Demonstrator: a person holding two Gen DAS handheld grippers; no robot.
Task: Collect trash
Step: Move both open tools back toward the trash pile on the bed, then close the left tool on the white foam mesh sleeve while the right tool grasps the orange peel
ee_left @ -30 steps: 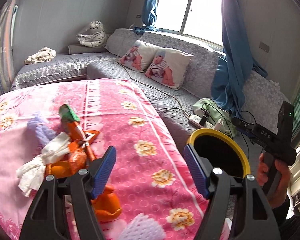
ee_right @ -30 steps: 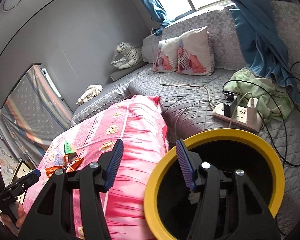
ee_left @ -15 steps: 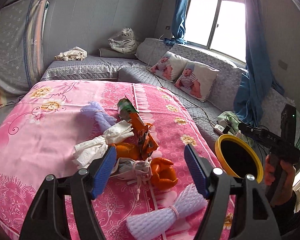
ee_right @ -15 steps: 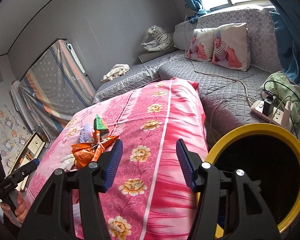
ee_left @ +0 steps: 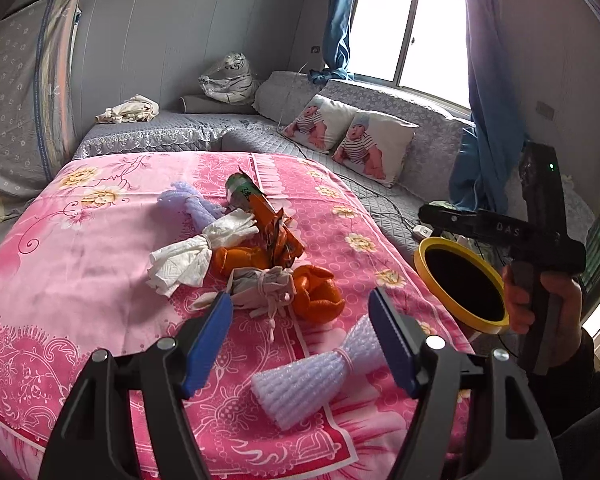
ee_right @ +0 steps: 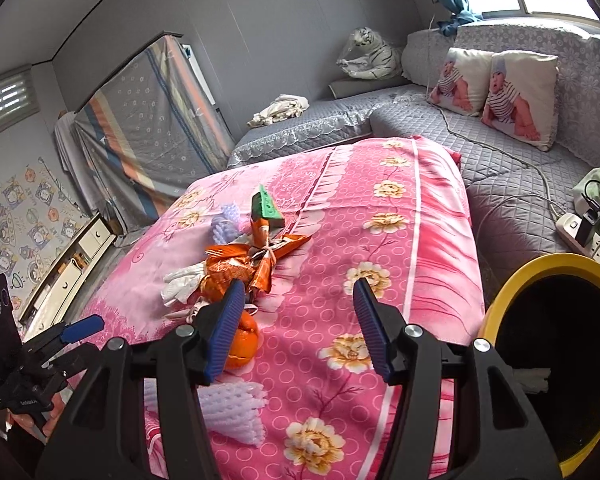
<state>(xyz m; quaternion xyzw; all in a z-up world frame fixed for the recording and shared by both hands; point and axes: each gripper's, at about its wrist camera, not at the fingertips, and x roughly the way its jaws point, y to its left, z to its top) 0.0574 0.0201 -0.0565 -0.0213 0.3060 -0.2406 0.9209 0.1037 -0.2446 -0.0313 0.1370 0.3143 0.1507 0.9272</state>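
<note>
Beyond the empty left tongs [ee_left: 302, 338] lies trash [ee_left: 256, 256].

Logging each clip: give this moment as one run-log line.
phase: approach | left claw: open, empty | right claw: open, empty | trash: on bed | bin: beside bed

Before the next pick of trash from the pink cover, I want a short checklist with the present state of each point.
1. Left hand-held gripper empty, jaws apart: ok.
2. Right hand-held gripper empty, jaws apart: ok.
3. Foam net lies free on the pink cover, near the left fingers: ok.
4. Yellow bin mouth unobstructed: ok.
5. Trash pile items separate: not ok, they overlap.
6. Room left in bin: cannot tell.
</note>
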